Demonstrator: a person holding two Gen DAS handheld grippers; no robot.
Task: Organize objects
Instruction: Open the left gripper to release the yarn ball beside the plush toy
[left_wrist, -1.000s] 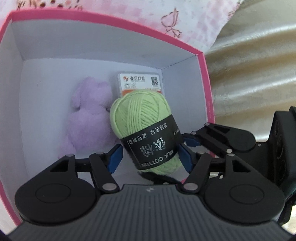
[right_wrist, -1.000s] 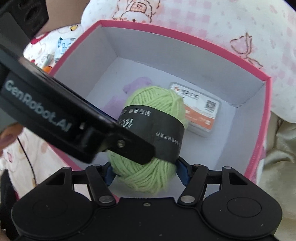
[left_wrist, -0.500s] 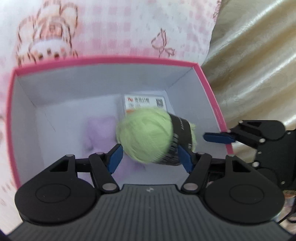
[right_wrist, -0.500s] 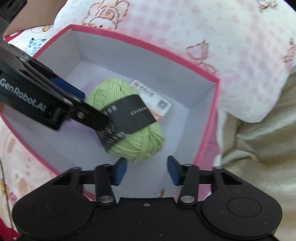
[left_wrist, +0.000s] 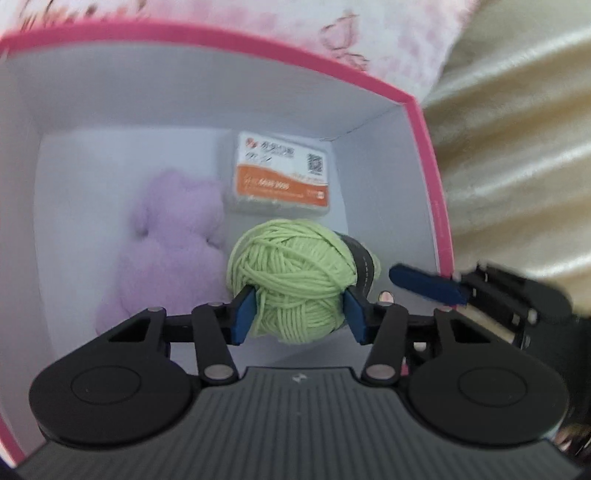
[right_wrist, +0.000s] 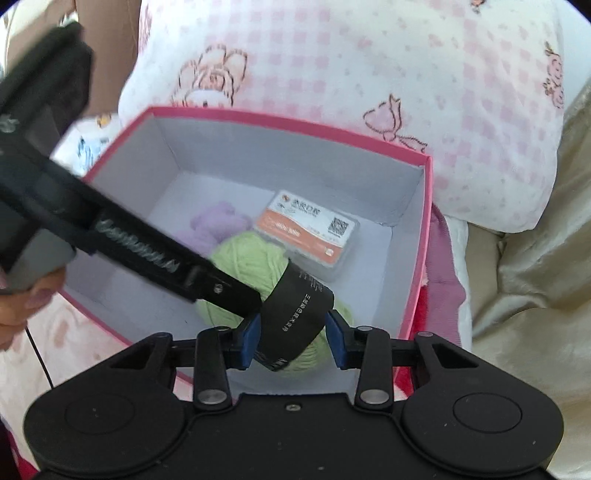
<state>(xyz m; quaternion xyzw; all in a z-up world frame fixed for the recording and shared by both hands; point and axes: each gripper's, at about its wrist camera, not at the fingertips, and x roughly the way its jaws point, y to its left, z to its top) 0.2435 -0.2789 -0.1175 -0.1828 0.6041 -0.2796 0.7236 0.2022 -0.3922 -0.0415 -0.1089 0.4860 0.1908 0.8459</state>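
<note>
Left wrist view looks down into the pink box (left_wrist: 430, 155) and shows the left hand-held gripper (left_wrist: 297, 314) with its two blue pads pressed into the sides of the green yarn ball (left_wrist: 291, 273), holding it over the white box floor near the right wall. From this side the bare yarn end faces the camera and the black label band (left_wrist: 360, 260) is only a sliver at the ball's right edge; the right hand-held gripper (left_wrist: 428, 284) shows as one blue finger (blurred) just beside the ball, and I cannot tell from here whether it touches. Right wrist view gives what that one hides: the black band (right_wrist: 299, 314) fills the gap between the right hand-held gripper (right_wrist: 293, 339) pads, which sit against it on both sides, so this gripper seems clamped on the same ball (right_wrist: 251, 258). It also shows the left tool's long black body crossing from the left with the person's left hand (right_wrist: 22, 299) around its handle, and a pink checked pillow (right_wrist: 332, 74) behind the box (right_wrist: 295, 125). Counted inside the box: one yarn ball, one purple plush toy (left_wrist: 173, 243) lying at the left, and one clear case with an orange and white label (left_wrist: 280, 177) at the far wall. Beige fabric (left_wrist: 517, 147) lies right of the box.
</note>
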